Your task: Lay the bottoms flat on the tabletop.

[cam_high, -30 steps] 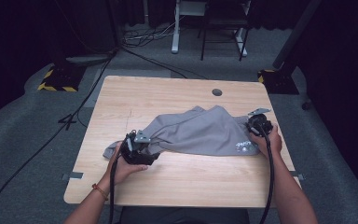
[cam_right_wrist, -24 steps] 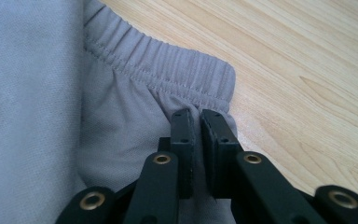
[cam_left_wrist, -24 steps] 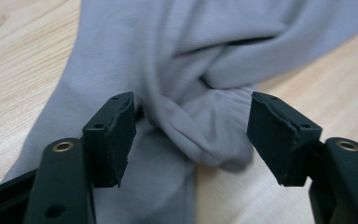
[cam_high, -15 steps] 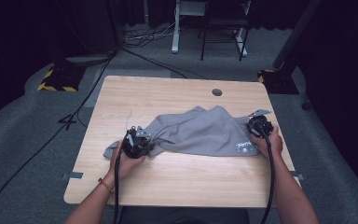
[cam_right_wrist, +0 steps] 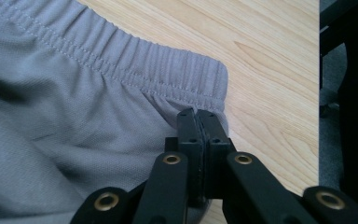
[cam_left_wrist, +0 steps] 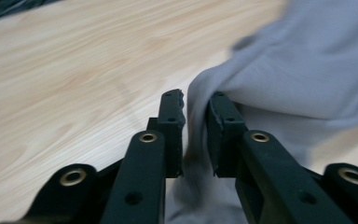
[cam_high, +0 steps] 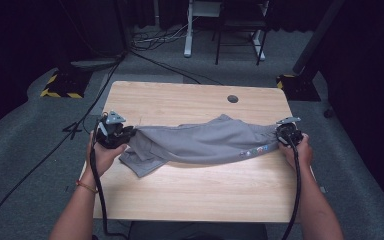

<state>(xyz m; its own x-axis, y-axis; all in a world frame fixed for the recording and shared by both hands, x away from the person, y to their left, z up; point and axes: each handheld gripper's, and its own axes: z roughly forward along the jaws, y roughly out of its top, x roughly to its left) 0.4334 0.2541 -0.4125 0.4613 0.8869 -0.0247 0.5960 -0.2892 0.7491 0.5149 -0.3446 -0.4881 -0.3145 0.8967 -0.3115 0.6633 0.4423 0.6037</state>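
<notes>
Stretched out now, those grey shorts (cam_high: 207, 145): a second ago they sat bunched in a heap mid-bench, and the left hand-held gripper (cam_high: 125, 134) has swung out towards the left edge and up, dragging its end along. Its jaws have just been easing apart a touch, yet in the left gripper view a fold of grey cloth (cam_left_wrist: 200, 116) sits pinched between them, so it's holding fabric in a narrow grip. Over on the other side, the right hand-held gripper (cam_high: 281, 135) is clamped tight on the elastic waistband (cam_right_wrist: 168, 74), jaws all but touching. So the garment lies across the middle of the bench (cam_high: 190, 195), long axis running left to right, strung between both hands. The loose leg drooping toward the person sits nearer the left hand; I'd judge any further spreading depends on pulling along that line.
</notes>
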